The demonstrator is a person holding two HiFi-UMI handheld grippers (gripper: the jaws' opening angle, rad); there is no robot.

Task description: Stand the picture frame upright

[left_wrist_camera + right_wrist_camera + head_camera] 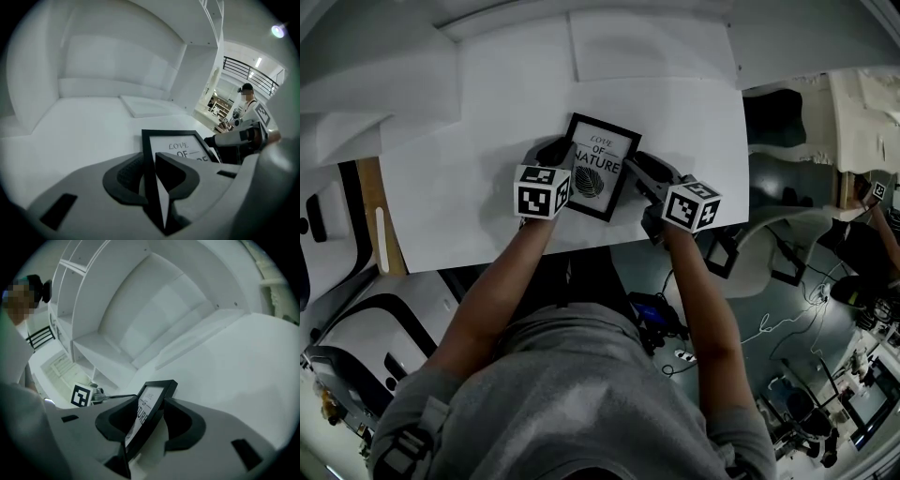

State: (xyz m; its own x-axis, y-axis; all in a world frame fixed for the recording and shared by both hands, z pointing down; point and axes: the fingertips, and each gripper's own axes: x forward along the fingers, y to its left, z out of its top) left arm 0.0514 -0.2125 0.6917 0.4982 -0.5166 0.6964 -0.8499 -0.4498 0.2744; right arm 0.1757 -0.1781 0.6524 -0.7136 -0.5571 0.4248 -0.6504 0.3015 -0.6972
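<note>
A black picture frame with a "LOVE OF NATURE" leaf print lies near the front of the white table, its face turned up. My left gripper is at the frame's left edge. In the left gripper view that edge runs between the jaws, and both pads sit against it. My right gripper is at the frame's right edge. In the right gripper view the frame stands tilted between the jaws, which are closed on its rim.
A flat white board lies at the back of the table, with white shelf walls behind it. The table's front edge is just below the grippers. A person stands far off to the right, and cables and equipment cover the floor.
</note>
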